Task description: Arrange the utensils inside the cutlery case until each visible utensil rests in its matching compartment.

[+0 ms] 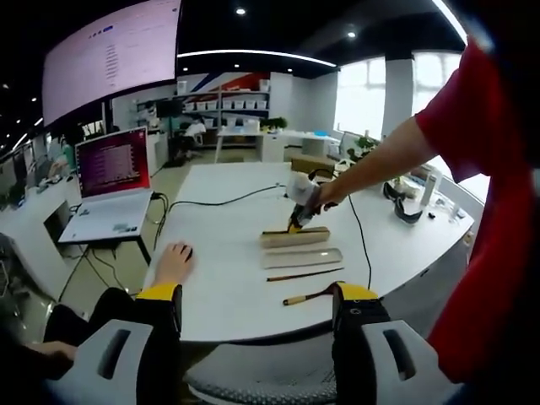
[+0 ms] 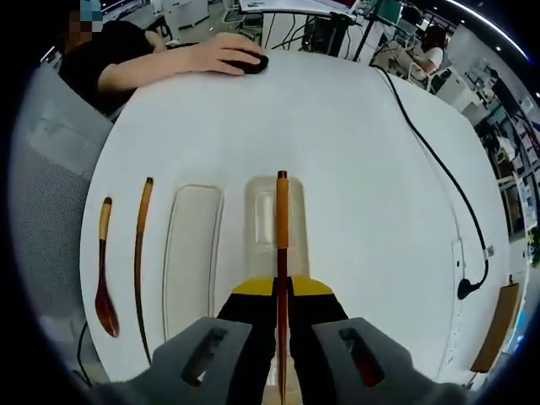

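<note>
1 chopstick [image 2: 282, 245] sits pinched between the closed jaws of the right gripper [image 2: 282, 291], running up toward 12 o'clock over the right-hand half of the cutlery case [image 2: 257, 211]. It looks thin, stiff and light, with a dark red shaft and an orange end; I'd judge it slippery and prone to swivel, so a hold nearer its middle should steady it. At 9 o'clock of that case half lies the other half [image 2: 192, 253], pale and shallow. Further toward 9 o'clock rest a second chopstick [image 2: 140, 261] and a spoon [image 2: 104, 278] with a dark bowl, both flat on the white table [image 2: 337, 152]. From the left gripper view, the left gripper [image 1: 257, 325] hangs back at the table edge, jaws spread wide, gripping nothing
</note>
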{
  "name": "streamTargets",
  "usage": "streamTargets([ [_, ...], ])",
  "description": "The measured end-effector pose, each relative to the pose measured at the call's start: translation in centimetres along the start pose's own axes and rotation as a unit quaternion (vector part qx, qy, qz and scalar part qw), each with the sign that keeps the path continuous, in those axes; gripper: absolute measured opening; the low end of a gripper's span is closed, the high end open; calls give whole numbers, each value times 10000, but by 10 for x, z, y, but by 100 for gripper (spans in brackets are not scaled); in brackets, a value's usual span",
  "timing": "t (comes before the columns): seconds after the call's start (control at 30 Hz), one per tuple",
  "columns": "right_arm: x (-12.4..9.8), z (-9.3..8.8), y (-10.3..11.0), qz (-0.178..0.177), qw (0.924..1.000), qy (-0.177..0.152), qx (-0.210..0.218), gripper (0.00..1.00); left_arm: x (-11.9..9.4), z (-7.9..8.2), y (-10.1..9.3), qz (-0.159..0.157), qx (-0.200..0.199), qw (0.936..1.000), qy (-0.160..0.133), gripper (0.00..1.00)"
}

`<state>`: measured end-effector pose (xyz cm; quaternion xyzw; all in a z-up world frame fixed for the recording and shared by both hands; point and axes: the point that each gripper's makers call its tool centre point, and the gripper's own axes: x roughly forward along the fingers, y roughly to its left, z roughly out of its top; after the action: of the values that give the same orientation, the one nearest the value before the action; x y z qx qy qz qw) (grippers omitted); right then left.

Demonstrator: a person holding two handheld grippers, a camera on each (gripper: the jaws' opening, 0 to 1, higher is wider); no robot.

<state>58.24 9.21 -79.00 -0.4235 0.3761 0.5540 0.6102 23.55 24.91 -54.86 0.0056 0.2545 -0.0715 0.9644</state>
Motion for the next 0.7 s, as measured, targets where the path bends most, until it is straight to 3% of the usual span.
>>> streamTargets([
  [0.2, 6, -3, -11, -61, 9997, 3, 243, 1, 2, 1, 0, -5, -19, 10000, -21, 74],
  [0.7, 6, -11, 4, 4, 9994, 107, 342, 0, -2, -8, -1, 3, -49, 10000, 65, 73],
])
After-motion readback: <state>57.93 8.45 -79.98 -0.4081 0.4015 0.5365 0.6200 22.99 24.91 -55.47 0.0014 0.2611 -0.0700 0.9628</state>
